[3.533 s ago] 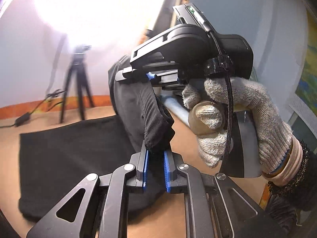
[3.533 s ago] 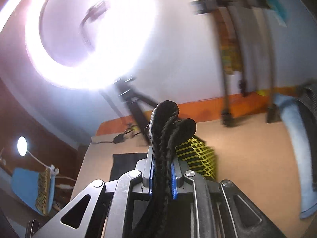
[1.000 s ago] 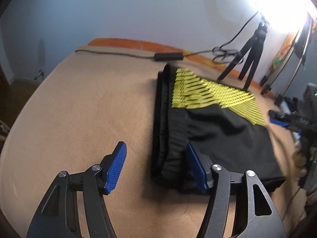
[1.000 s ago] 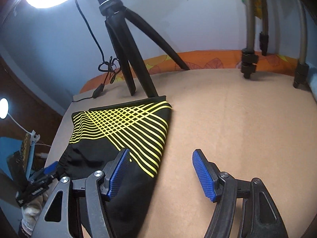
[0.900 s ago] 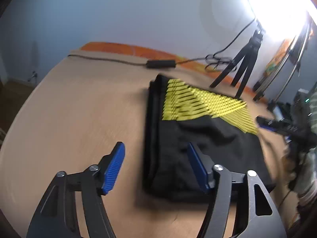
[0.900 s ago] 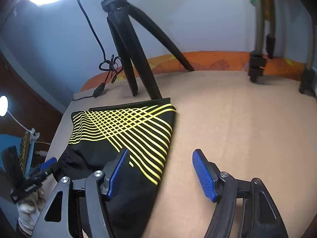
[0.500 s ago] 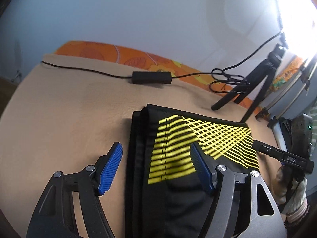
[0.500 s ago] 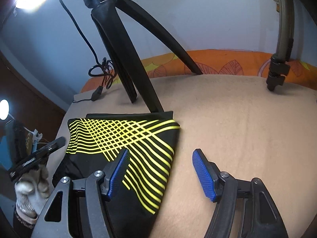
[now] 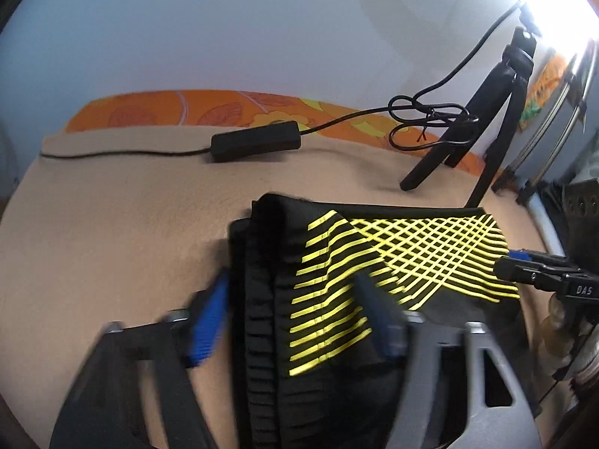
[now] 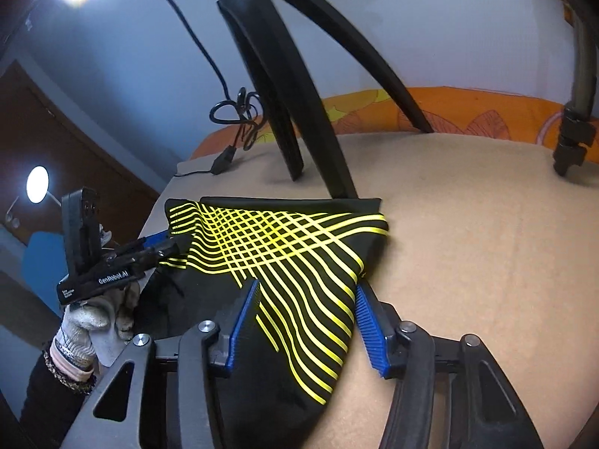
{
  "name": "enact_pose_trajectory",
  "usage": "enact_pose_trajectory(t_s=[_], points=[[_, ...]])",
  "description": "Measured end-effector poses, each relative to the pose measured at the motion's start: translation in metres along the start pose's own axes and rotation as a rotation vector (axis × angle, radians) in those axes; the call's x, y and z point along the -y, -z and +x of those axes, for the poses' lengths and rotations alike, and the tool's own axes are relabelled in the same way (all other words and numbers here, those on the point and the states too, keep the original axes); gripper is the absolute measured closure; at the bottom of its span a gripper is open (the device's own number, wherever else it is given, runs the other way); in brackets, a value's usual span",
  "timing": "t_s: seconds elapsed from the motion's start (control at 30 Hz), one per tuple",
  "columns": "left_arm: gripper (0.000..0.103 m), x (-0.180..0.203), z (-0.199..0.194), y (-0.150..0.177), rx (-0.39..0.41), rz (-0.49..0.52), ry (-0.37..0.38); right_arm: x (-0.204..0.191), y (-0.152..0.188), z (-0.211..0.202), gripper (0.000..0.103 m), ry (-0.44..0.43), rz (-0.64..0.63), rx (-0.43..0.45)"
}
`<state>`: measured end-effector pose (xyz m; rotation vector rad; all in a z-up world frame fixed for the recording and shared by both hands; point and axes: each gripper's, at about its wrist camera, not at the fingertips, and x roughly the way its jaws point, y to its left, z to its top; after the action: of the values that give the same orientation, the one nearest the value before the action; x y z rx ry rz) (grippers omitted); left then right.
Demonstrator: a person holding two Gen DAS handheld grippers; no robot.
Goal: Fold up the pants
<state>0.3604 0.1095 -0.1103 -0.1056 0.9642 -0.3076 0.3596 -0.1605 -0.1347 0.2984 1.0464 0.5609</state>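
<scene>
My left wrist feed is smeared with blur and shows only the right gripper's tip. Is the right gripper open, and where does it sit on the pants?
Observer: The right gripper is open. Its blue pads straddle the yellow-striped right edge of the pants, with fabric between them.
Operator: How does my left gripper look from that side?
Observer: The left gripper has its tip at the opposite striped edge, where the fabric humps up slightly.
Operator: What lies right of the pants?
Observer: Bare tan tabletop, with a black stand foot at the back, well apart from the pants.
</scene>
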Motion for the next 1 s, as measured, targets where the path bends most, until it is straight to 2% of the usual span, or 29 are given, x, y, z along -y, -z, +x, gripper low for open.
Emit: enact_pose_trajectory(t_s=[0.03,0.07,0.13,0.17,0.23,0.33,0.47,0.63,1.0], points=[[0.074,-0.001,0.0,0.0,0.009,-0.011,0.015,-0.002,0.0,0.002,0.051,0.001,-0.005,0.005],[0.076,-0.004,0.002,0.0,0.015,-0.03,0.041,-0.004,0.0,0.003,0.051,0.001,-0.009,0.009],[0.08,-0.005,0.004,0.001,0.033,-0.041,0.052,-0.009,0.003,0.007,0.063,0.003,-0.022,0.014],[0.082,-0.004,0.004,0.001,0.039,-0.034,0.058,-0.012,0.005,0.008,0.066,0.014,-0.033,0.015],[0.086,-0.003,0.003,0.001,0.043,-0.03,0.06,-0.021,0.006,0.014,0.083,0.029,-0.067,0.011],[0.088,0.001,0.002,0.002,0.048,-0.024,0.053,-0.032,0.009,0.018,0.094,0.055,-0.092,0.01],[0.09,0.004,-0.007,0.005,0.085,-0.038,0.07,-0.034,0.011,0.009,0.096,0.082,-0.098,0.047],[0.09,0.01,-0.028,0.008,0.147,-0.064,0.105,-0.04,0.014,-0.02,0.097,0.107,-0.123,0.102],[0.092,0.05,-0.103,0.015,0.276,-0.012,0.122,-0.094,0.022,-0.104,0.097,0.169,-0.248,0.244]])
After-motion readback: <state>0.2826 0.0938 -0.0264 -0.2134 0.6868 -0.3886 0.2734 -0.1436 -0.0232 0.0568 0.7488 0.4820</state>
